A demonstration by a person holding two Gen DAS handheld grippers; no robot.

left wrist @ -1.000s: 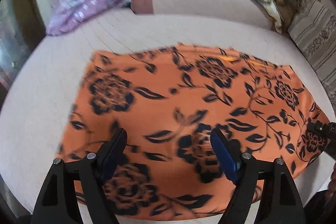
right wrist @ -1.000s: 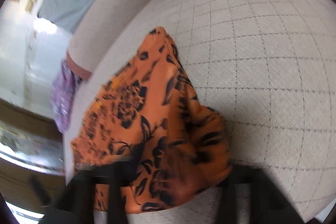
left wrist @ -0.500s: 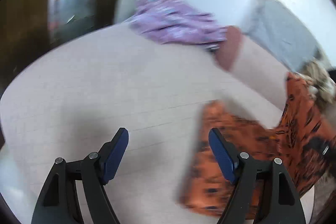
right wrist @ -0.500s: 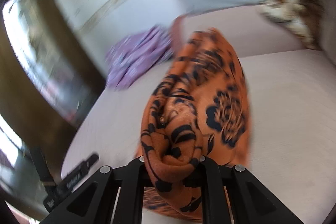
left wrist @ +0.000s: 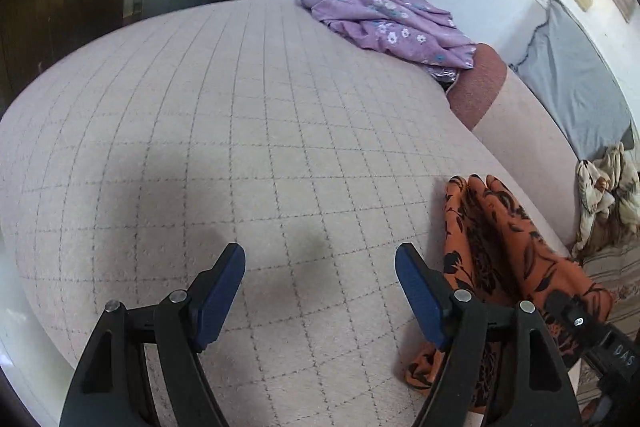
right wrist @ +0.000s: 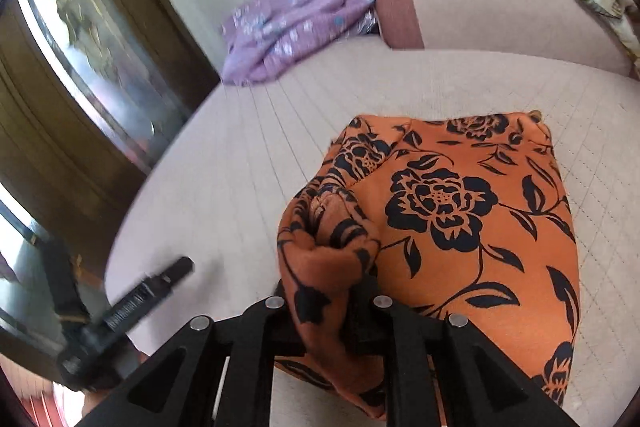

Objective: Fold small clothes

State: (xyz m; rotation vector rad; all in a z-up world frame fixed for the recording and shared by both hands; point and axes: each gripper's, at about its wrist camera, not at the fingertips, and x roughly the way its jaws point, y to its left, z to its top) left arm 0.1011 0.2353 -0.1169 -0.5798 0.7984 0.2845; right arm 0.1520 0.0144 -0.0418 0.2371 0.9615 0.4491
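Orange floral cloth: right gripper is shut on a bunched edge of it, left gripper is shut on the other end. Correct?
Not quite. The right gripper is shut on a bunched edge of the orange floral cloth, but the left gripper is open and holds nothing; the left wrist view shows only the checked cushion between its blue pads.

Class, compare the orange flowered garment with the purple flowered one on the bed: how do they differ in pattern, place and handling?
The orange garment bears large black roses; the purple garment has small pale flowers. The orange one lies near, a bunched edge clamped in the right gripper; the purple one sits untouched in a crumpled heap at the far edge. Both rest on the checked bed cover.
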